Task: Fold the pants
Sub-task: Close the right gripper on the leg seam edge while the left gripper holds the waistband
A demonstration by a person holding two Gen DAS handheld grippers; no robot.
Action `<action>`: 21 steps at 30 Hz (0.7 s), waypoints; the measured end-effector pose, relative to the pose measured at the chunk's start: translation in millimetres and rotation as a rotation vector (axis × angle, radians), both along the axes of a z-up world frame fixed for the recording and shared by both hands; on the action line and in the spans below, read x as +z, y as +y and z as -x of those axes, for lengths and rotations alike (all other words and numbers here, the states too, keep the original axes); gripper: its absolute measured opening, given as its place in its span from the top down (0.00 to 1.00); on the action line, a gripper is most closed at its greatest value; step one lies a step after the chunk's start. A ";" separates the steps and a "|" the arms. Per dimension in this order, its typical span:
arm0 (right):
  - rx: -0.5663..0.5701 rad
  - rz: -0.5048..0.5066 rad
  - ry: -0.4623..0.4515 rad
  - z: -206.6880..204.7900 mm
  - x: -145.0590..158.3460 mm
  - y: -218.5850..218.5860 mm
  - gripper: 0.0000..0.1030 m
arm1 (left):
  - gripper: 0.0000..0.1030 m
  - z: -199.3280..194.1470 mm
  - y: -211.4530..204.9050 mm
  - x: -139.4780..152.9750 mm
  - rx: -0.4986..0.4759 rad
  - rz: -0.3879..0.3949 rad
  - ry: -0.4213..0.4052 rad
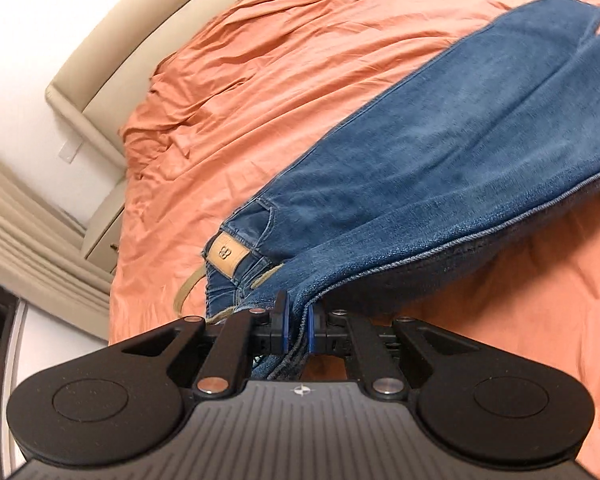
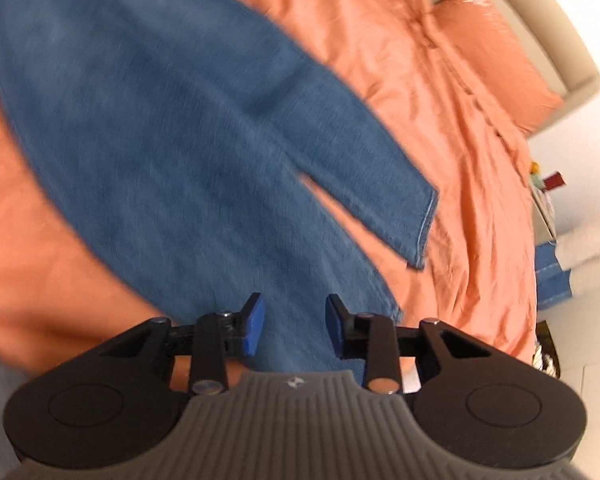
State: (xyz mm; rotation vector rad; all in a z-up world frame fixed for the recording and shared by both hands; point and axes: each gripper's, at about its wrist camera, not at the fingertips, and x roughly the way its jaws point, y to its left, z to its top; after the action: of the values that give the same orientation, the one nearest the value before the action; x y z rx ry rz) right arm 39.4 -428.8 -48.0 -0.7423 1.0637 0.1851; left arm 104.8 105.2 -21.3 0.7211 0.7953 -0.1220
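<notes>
In the left wrist view, the left gripper (image 1: 297, 326) is seen pinching denim: a bunched edge of the jeans (image 1: 440, 168) is clamped between its blue pads (image 1: 310, 330), right at the fingertips. Just beyond the pads, the waistband is shown with a tan leather patch (image 1: 227, 256) and a beige belt (image 1: 186, 294) trailing off it toward the bed's edge. From there the jeans are stretched away across the orange bedsheet (image 1: 260, 92), the two legs lying side by side. Past the jeans, a beige headboard (image 1: 100, 76) and a white wall are seen only in this view.

In the right wrist view, the right gripper (image 2: 295, 330) is held with its pads (image 2: 255, 330) spread apart, nothing between them, directly above the jeans (image 2: 160, 140). The leg ends are shown here: one hem (image 2: 426, 232) lies flat on the bedsheet (image 2: 460, 120), split from the nearer leg by a narrow gap. Beyond the jeans, an orange pillow (image 2: 500, 52) is seen against the headboard. The picture is blurred.
</notes>
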 end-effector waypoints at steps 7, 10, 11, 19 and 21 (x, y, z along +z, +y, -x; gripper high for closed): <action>0.164 0.118 0.122 21.8 -23.2 -18.2 0.70 | 0.91 1.0 2.2 -0.3 0.054 0.036 0.010; 0.236 0.144 0.149 28.8 -33.7 -12.2 0.70 | 0.91 0.0 2.3 -0.1 0.067 0.038 0.009; 0.269 0.171 0.152 31.8 -39.8 -9.4 0.70 | 0.91 -0.2 1.9 -0.9 0.071 0.039 0.009; 0.288 0.256 0.157 28.1 -74.0 -7.2 0.92 | 0.91 1.1 4.5 -1.6 0.097 0.065 -0.001; 0.276 0.262 0.112 31.4 -70.3 -7.3 1.00 | 0.91 2.5 5.8 -1.4 0.100 0.072 -0.009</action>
State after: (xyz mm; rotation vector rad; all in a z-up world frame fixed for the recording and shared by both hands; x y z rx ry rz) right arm 8.1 -436.0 -118.3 -1.1273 1.1011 0.3309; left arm 102.3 110.9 -22.8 0.6125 0.8127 -0.0572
